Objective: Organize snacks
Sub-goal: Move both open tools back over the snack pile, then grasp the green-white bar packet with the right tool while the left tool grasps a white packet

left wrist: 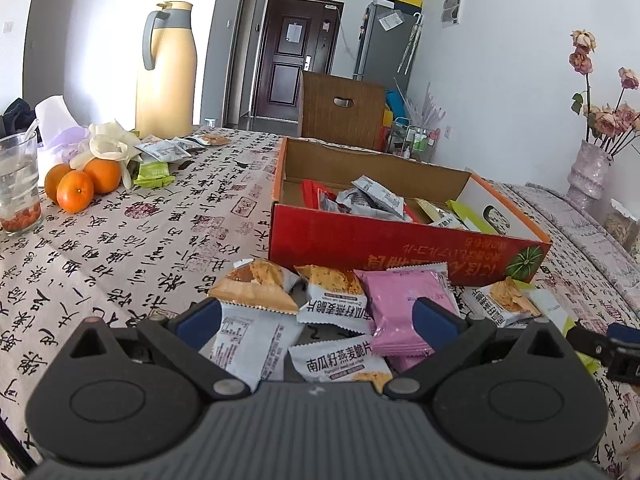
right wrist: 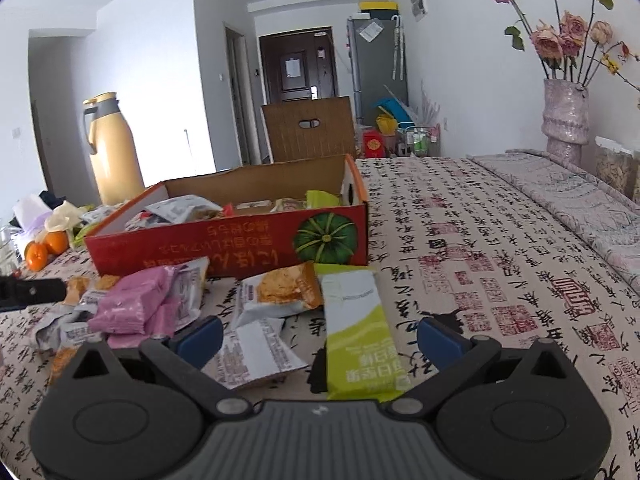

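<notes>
**Lightly does it: crinkly snack packets wait in front of the box**

Both tools stand wide apart and hold nothing. The left gripper (left wrist: 316, 316) hovers over a loose heap of packets on the patterned tablecloth (left wrist: 120, 248), just in front of the near wall of the red cardboard box (left wrist: 384, 240). Between its blue pads lie a pink packet (left wrist: 404, 304), a white oat-crisp packet (left wrist: 340, 360) printed in Chinese, and more white-and-orange packets overlapping one another. The right gripper (right wrist: 320, 336) is low over a green-and-white bar sachet (right wrist: 356, 332) that lies lengthwise between its fingers, with a white-and-orange packet (right wrist: 280, 292) to its left and the box (right wrist: 224, 256) beyond.

These look like small sealed film pouches: light, soft, puffed with air and probably slippery. Crisps inside would likely break under a hard squeeze, so a gentle closing suits them. The flat crimped seam at either end of a pouch seems the safest place to pinch, though the pads may only reach the middle. The sachet is long and flat against the cloth; taking it across its narrow width near the middle should keep it from drooping. In the heap, packets lie on each other, so lifting one may drag a neighbour.

Inside the box are already grey, red and green packets. Farther left sit oranges (left wrist: 80, 184), more packets, and a cream thermos jug (left wrist: 168, 68).
</notes>
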`<state>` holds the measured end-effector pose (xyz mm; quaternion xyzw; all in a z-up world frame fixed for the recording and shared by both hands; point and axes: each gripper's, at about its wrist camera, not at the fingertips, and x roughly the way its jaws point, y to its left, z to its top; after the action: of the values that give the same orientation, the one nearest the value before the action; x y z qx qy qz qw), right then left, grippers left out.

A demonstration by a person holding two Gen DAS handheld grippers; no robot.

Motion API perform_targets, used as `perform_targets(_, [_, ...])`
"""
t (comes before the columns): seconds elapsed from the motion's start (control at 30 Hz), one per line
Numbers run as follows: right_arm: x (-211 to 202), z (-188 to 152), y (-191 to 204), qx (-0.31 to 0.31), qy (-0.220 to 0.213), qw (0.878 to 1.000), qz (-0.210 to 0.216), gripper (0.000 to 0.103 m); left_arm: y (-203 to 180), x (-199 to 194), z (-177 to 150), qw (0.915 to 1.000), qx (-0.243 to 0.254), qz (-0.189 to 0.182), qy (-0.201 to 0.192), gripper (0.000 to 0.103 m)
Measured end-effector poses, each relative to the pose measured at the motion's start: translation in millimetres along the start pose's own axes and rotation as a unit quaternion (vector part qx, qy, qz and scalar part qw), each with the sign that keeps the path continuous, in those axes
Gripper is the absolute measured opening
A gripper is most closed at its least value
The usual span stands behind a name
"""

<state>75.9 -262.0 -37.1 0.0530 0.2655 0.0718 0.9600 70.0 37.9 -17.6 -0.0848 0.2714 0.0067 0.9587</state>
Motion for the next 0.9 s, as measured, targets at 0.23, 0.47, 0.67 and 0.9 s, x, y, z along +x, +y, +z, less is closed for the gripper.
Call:
perform_targets(0.23, [16.1,6.2,-7.2,0.000,0.017,1.000,-0.023,0.083,-1.9,1.6,-0.4,1.0000,0.003,0.001,0.003,0.103])
perform_targets(0.47, [42.9,11.2,-6.2,-0.022,0.048,0.998,-0.034,0.059,-1.7,2.3,0.4,1.0000,0.003,0.003,0.005,0.103])
perform_targets(0.67, [64.0,13.0,-4.4,-0.034,0.083,0.995,-0.038,0.043,-1.2,1.4,0.7,1.0000,0.003,0.003,0.005,0.103])
perform_targets(0.9, [64.4,10.4,-1.3,-0.038,0.079,0.995,-0.043,0.039,-1.4,3.1,1.0,1.0000,0.002,0.002,0.009,0.103])
